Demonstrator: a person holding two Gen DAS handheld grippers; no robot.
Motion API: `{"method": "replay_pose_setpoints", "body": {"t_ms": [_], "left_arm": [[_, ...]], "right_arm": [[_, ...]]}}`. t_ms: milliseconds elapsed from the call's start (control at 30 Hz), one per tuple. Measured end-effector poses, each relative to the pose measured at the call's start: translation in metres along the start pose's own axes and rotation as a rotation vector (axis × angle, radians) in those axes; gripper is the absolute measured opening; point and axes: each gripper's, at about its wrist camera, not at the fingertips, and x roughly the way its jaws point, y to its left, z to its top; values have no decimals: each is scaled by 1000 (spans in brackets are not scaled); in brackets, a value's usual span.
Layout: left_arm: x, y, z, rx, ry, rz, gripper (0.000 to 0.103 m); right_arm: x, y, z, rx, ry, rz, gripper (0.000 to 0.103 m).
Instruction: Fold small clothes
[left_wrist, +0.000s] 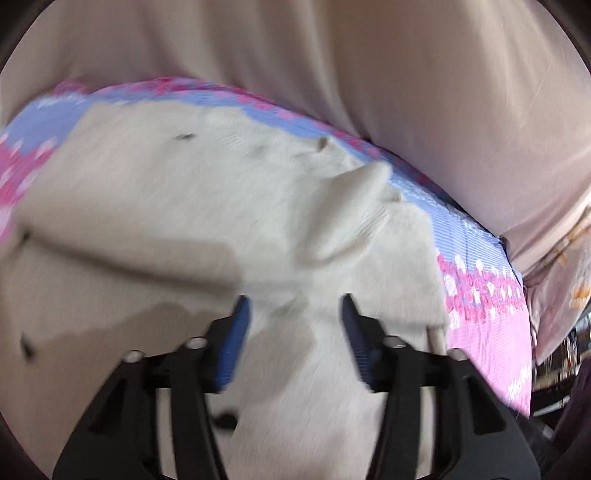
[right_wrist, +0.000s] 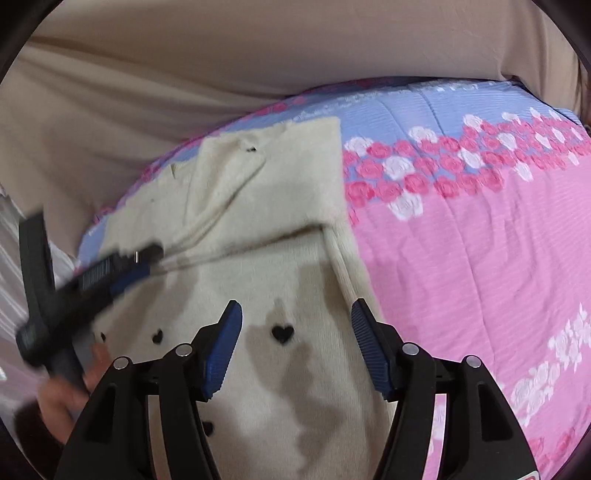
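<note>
A cream fuzzy garment (right_wrist: 266, 206) with small black hearts lies partly folded on a pink and blue floral bedspread (right_wrist: 461, 240). It fills the left wrist view (left_wrist: 192, 206), which is blurred. My right gripper (right_wrist: 295, 314) is open and empty just above the garment's near part, by a black heart (right_wrist: 282, 333). My left gripper (left_wrist: 293, 306) is open and empty over the garment; it also shows at the left of the right wrist view (right_wrist: 122, 266), low over a fold.
A beige sheet or curtain (right_wrist: 184, 74) hangs behind the bed's far edge. The bedspread (left_wrist: 487, 295) ends at the right in the left wrist view, with a patterned cloth (left_wrist: 569, 266) and dark clutter beyond.
</note>
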Motion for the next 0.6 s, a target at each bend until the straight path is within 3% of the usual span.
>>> {"method": "replay_pose_setpoints", "body": {"t_ms": [133,200,367,400,467,600], "left_arm": [[-14,24,-18,-50,-21,23,65],[-41,37,-36,-83,-18,23,66],[-68,92,-42,-175,-41,40,68],[-71,99,-43,-185,-44,44,68],[-75,114,-40,-204,-46,54,68],[-84,142,-24,-274,-65,6,68]], "right_arm": [[39,23,41,-3,32,108,64],[65,33,62,26,38,124,66],[137,54,102,137,73,174,65],[151,56,108,170,84,179,52],[161,62,114,198,93,193,8],[85,80,122,150,-138,308,7]]}}
